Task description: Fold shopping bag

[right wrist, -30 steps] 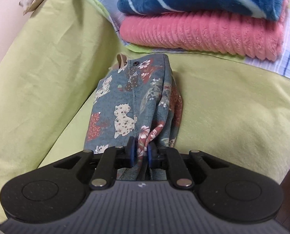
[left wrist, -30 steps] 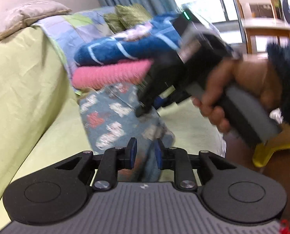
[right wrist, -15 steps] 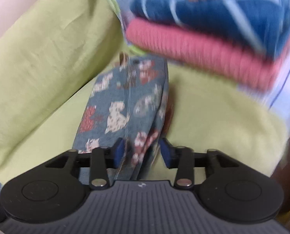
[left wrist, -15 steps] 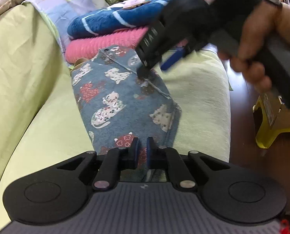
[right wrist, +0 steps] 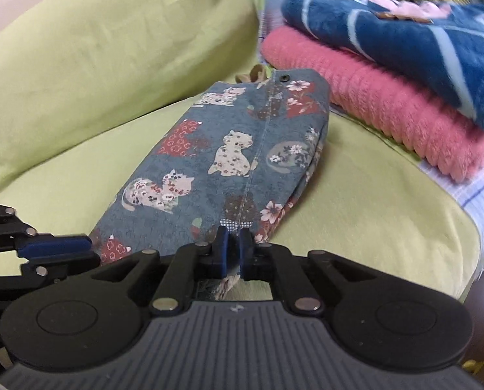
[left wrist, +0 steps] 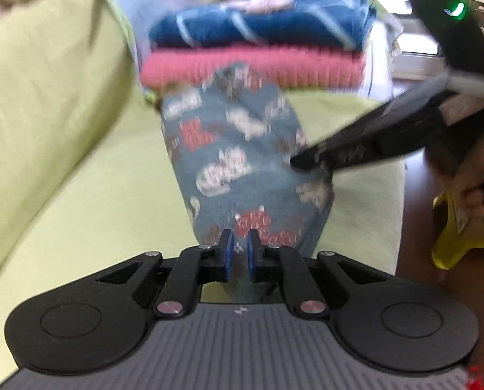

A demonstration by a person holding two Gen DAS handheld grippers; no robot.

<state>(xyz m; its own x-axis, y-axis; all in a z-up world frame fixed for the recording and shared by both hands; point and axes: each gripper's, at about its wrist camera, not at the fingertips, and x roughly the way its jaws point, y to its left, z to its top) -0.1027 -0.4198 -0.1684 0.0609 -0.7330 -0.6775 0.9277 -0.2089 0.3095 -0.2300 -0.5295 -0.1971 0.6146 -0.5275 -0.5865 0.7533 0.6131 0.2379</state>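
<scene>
Right wrist view shows the shopping bag (right wrist: 229, 169) as one long, narrow folded bundle of grey-blue woven cloth, printed with cream cats, red hearts and small flowers. A stitched seam runs along its length, and a dark snap button (right wrist: 284, 78) sits at its far end, toward 12 o'clock, next to a beige loop. The bag lies on the seat of a sofa (right wrist: 79, 74) covered in smooth yellow-green fabric, with the padded backrest toward 10 o'clock.

I count one bag, two grippers and two folded towels. The pink ribbed towel (right wrist: 388, 110) is thick and soft, and the blue fluffy towel (right wrist: 404, 42) with pale stripes lies on top of it, at 2 o'clock from the bag, on a pale checked cloth.

The right gripper (right wrist: 232, 250) has just been closing, and its blue-padded fingers now pinch the near end of the bag. The left gripper (left wrist: 238, 253) is also closed, with bag cloth between its fingers at the near edge. In the left wrist view the picture is blurred; the bag (left wrist: 242, 162) runs toward 12 o'clock, and the right gripper comes in from 3 o'clock, held by a hand (left wrist: 469, 175).
</scene>
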